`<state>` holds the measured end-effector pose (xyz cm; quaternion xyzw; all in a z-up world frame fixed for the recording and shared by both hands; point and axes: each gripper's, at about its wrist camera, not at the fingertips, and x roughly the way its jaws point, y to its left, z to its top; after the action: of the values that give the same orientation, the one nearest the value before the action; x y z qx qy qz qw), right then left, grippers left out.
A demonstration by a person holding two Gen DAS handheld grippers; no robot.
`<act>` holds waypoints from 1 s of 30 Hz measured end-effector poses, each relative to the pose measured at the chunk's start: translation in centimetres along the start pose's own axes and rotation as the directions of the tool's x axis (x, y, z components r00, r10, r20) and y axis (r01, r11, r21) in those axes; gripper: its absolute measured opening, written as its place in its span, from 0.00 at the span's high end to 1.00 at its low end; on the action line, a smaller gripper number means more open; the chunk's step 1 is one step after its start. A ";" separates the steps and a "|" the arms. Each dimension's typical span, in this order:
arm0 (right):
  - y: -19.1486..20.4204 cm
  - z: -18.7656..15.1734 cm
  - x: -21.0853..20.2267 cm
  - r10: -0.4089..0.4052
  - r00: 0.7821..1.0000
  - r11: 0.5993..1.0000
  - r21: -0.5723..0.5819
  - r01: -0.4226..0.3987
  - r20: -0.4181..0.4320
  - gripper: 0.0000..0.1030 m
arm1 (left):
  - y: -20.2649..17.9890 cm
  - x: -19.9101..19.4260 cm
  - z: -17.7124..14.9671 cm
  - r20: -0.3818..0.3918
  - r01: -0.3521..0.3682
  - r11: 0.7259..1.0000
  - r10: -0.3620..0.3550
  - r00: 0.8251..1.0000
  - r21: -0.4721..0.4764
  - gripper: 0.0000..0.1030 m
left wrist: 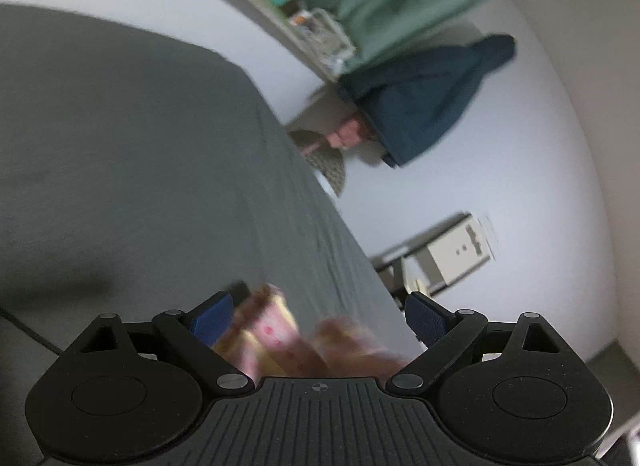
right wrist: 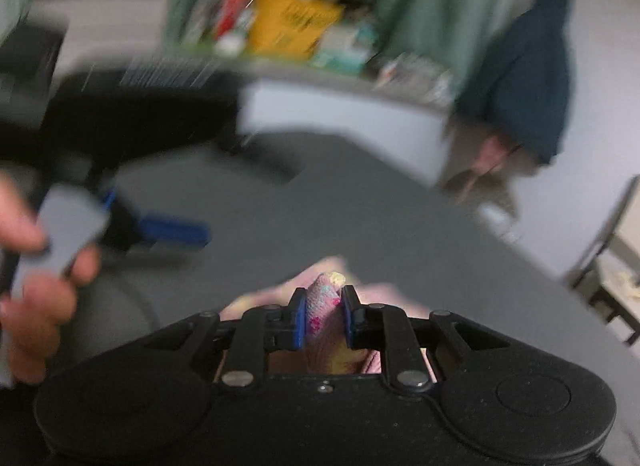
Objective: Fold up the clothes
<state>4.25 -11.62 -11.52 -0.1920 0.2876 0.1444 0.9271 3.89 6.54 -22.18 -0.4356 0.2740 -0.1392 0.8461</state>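
clearly the right tongs point(right wrist: 323, 316) pinch a bunched fold of the pink patterned garment point(right wrist: 325, 306) just above the grey desk point(right wrist: 400, 225). the left tongs point(left wrist: 316, 314) stand wide, with blurred pink cloth between and below them. to fold well, the left tongs should probably close on a matching edge, then both lift evenly, keeping the cloth taut.
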 end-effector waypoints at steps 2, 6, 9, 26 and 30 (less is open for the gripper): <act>0.9 -0.6 0.5 -0.001 1.000 1.000 -0.014 0.000 -0.010 0.83 | 1.4 0.9 -0.1 -0.024 -0.020 0.998 0.019 1.000 -0.052 0.10; -2.0 0.2 -1.7 -0.028 0.997 0.987 0.159 0.016 0.073 0.83 | 2.5 2.4 -0.5 -0.045 -0.022 0.993 0.017 0.999 -0.114 0.10; -6.9 1.4 -3.6 -0.022 0.990 0.918 0.395 -0.035 0.138 0.83 | 2.5 2.6 -1.0 -0.029 -0.014 0.994 0.011 1.000 -0.111 0.10; -4.1 -2.1 -0.1 0.197 0.978 0.908 0.363 -0.208 0.066 0.83 | 3.8 1.4 -1.0 0.026 -0.003 0.982 0.008 1.000 -0.187 0.10; -2.9 -2.3 0.0 0.202 0.979 0.929 0.308 -0.204 0.038 0.81 | 3.7 1.6 -0.8 0.028 -0.001 0.983 0.006 1.000 -0.182 0.10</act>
<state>4.21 -15.22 -12.50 -0.0126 0.3222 0.1928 0.9268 4.72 7.40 -26.13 -0.5127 0.2741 -0.1057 0.8067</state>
